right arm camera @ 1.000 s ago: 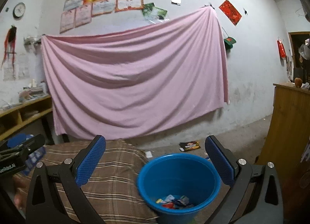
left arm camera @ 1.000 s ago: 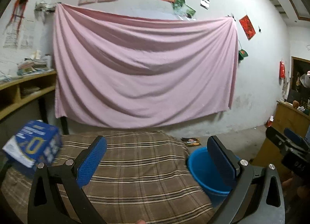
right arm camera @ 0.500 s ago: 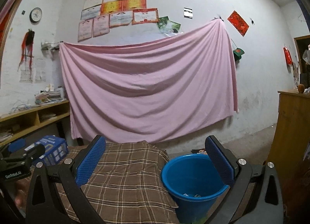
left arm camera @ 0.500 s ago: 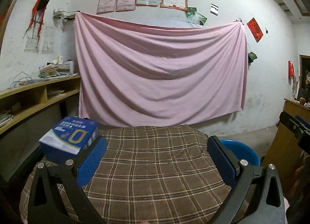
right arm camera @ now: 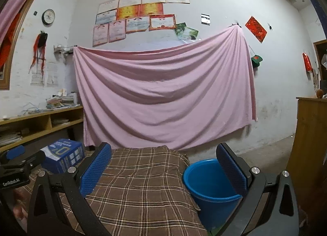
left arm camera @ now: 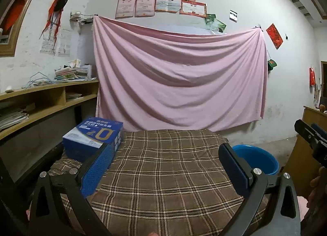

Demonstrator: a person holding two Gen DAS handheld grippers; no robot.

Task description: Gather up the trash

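A blue bucket stands on the floor at the right end of a table under a brown plaid cloth; it also shows in the left wrist view. Its inside is hidden from here. A blue printed box sits on the cloth's far left corner, also in the right wrist view. My left gripper is open and empty above the cloth. My right gripper is open and empty, held between the cloth and the bucket.
A pink sheet hangs on the back wall. Wooden shelves with papers run along the left. A wooden cabinet stands at the right, close to the bucket. Bare concrete floor lies behind the bucket.
Both grippers have pulled back and tilted up. The box and the table now sit further in front, and the trash inside the bucket has dropped out of sight.
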